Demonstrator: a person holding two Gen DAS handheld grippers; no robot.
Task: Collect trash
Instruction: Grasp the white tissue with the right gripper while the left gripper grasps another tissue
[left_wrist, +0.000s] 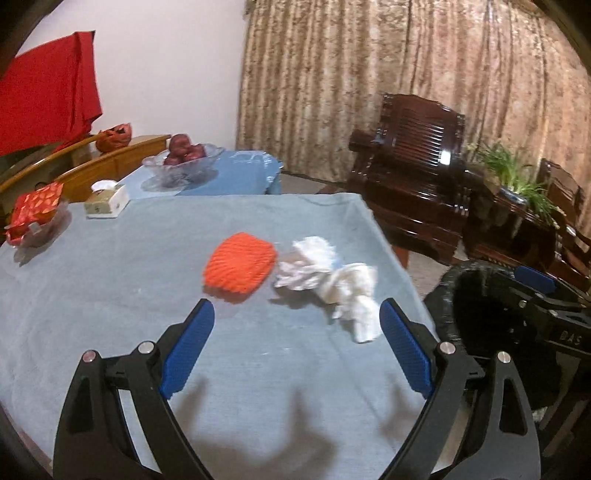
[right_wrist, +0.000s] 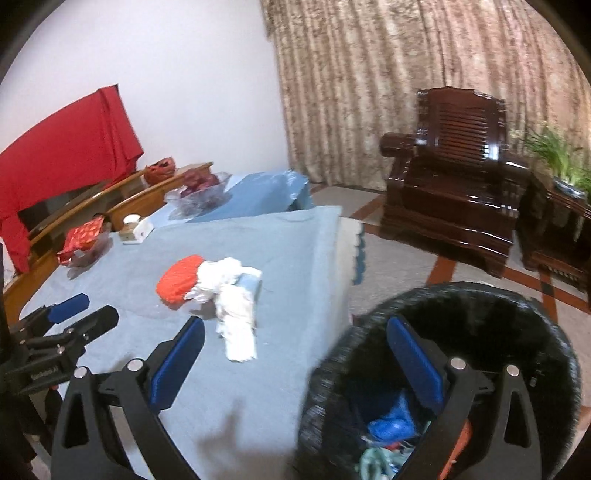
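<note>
Left gripper (left_wrist: 297, 314) hangs over the near part of the table (left_wrist: 110, 295), jaws spread wide, nothing between them. Right gripper (right_wrist: 295, 332) also gapes wide w/ nothing held; its left finger is over the table's right edge, its right finger over the bin (right_wrist: 517, 314).

On the blue cloth, toward the right edge: 1 orange foam net (left_wrist: 240, 267) and, touching its right side, a crumpled white tissue wad (left_wrist: 332, 284). In the right wrist view the wad overlaps the net, so part of the net is hidden.

Bin stands on the floor just beside the table's right edge, black-lined; blue and greenish scraps (right_wrist: 391, 428) inside, too blurred to identify, partly hidden by the right gripper's finger.

Far-left corner: tissue box (left_wrist: 107, 201), red packet on a glass dish (left_wrist: 35, 210). Fruit bowl (left_wrist: 184, 158) sits on a 2nd table behind; fruit type hard to make out.
</note>
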